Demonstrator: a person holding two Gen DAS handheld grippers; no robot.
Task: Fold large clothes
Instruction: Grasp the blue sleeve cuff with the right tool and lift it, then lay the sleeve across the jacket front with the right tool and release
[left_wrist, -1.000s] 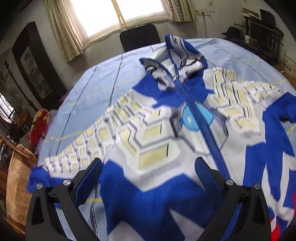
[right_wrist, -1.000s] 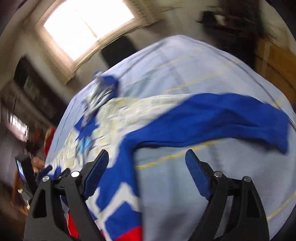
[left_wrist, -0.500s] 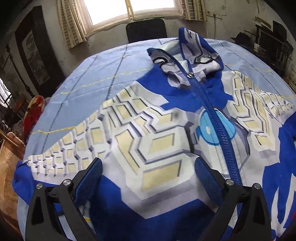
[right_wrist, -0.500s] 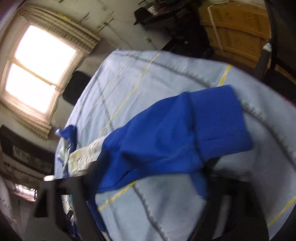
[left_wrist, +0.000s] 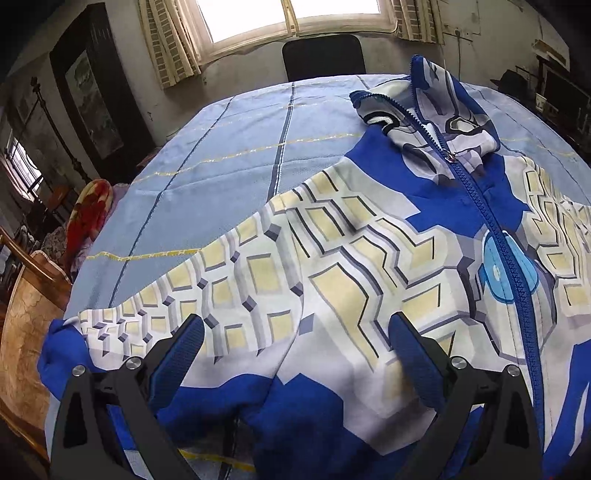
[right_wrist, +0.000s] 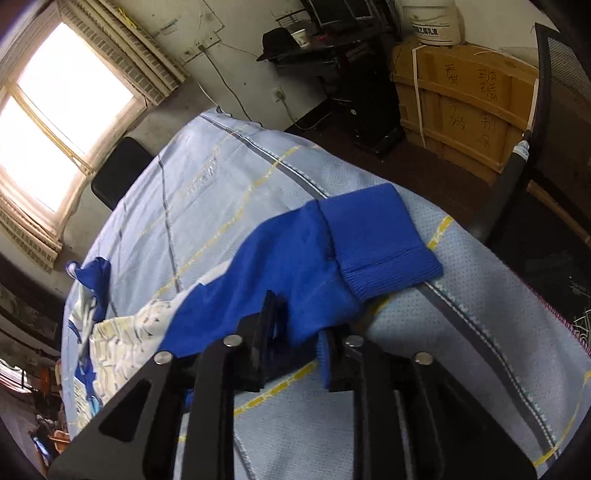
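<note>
Already the right gripper (right_wrist: 295, 325) had been closing, its fingers (right_wrist: 266, 332) clamped on the blue sleeve (right_wrist: 295, 254) near the bed's (right_wrist: 480, 332) right edge, cuff (right_wrist: 376, 240) lying loose beyond. The left gripper (left_wrist: 295, 339) hovered over the jacket (left_wrist: 351, 258), which lay spread and zipped on the bed, fingers apart, holding nothing. The bite looked shallow; a quick pull might slip the fabric or drag the jacket askew. No containers showed.

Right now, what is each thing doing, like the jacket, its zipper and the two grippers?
Jacket: spread flat on the bedsheet, unfolded.
Zipper: zipped up.
Sleeve: pinched near its cuff.
Left gripper: open, empty.
Right gripper: shut on the sleeve.
</note>
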